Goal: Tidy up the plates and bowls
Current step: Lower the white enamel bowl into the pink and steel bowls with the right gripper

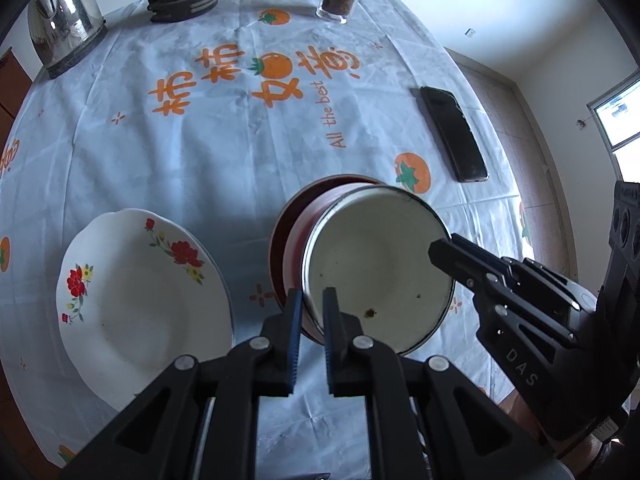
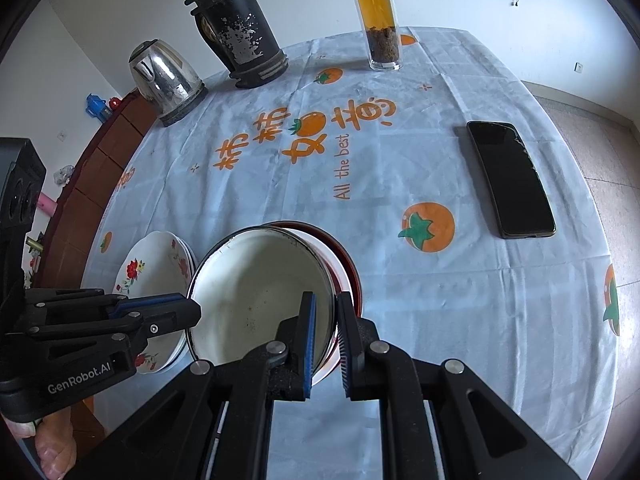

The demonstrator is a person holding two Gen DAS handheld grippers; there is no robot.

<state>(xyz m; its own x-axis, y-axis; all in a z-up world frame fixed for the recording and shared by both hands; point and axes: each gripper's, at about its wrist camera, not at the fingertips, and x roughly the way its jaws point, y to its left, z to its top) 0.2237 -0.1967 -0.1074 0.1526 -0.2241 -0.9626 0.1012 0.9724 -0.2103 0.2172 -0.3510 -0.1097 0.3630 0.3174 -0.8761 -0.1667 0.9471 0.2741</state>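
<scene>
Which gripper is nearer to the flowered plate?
Left. The left gripper grips the enamel bowl rim beside the flowered plate; the right gripper grips the far rim.

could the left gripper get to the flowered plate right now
Probably not yet: the left gripper is shut on the rim of the enamel bowl. The flowered plate lies close beside it with nothing between, so once it lets go, likely yes.

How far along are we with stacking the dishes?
Done: nothing clearly stacked. In hand: both claws, left and right, grip opposite rims of the enamel bowl, over the red bowl. Left: the flowered plate sits separately beside them.
</scene>
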